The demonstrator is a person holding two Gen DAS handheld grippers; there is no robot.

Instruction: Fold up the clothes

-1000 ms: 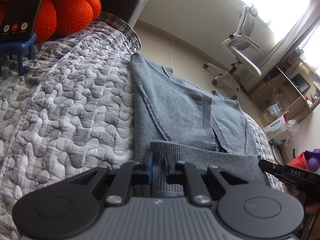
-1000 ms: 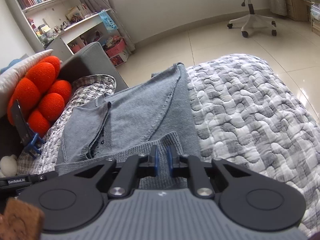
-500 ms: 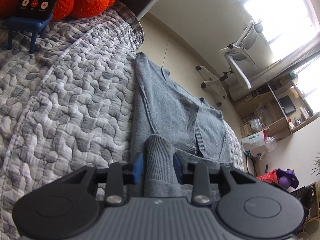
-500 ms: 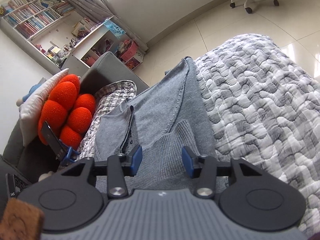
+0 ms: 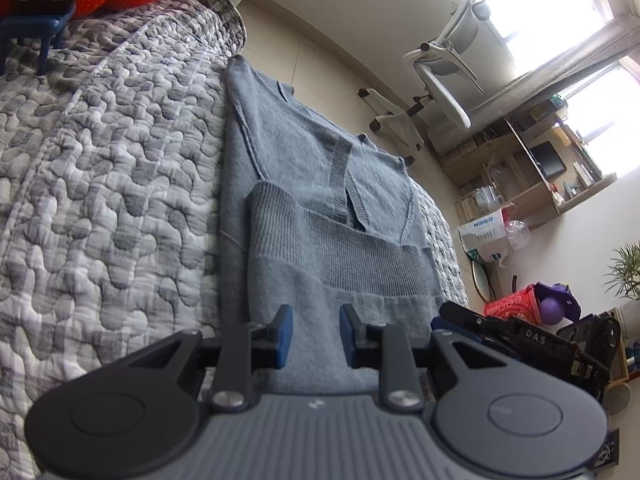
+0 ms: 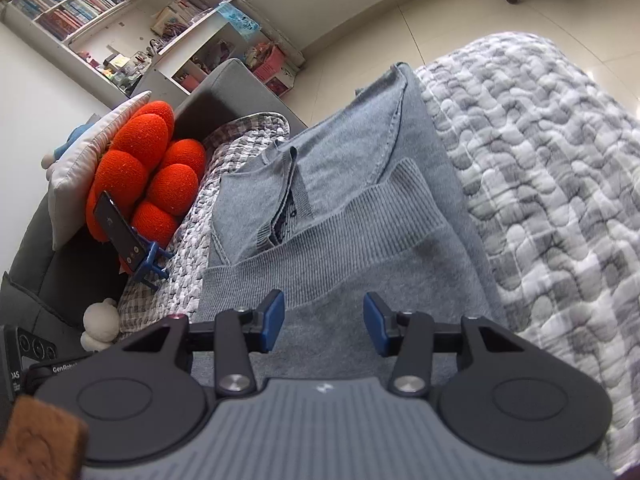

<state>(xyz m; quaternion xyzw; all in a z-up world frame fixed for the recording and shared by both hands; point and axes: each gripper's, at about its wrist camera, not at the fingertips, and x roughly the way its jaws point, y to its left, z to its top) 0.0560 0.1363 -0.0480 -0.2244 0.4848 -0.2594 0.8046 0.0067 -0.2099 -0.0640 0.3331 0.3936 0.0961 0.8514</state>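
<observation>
A grey knit sweater [image 5: 320, 208] lies folded on the quilted grey bedspread [image 5: 104, 208]. Its ribbed hem [image 5: 340, 252] is laid up over the body and sleeves. My left gripper [image 5: 316, 336] hovers just behind the fold's near edge; its jaws are closing, and only the flat cloth below shows through the gap, untouched by the pads. In the right wrist view the sweater [image 6: 360, 208] shows the same ribbed hem [image 6: 328, 248] across it. My right gripper [image 6: 324, 322] stands open above the near edge, holding nothing.
An orange bobbled cushion [image 6: 148, 176] and a phone on a blue stand [image 6: 120, 236] sit at the head of the bed against a grey sofa arm [image 6: 216, 96]. A white office chair [image 5: 444, 76] stands on the tiled floor, with shelves [image 5: 532, 172] beyond.
Both grippers were shut on the ribbed hem a second ago. They let go, opened, and pulled back and slightly up, leaving the hem lying folded over the sweater.
</observation>
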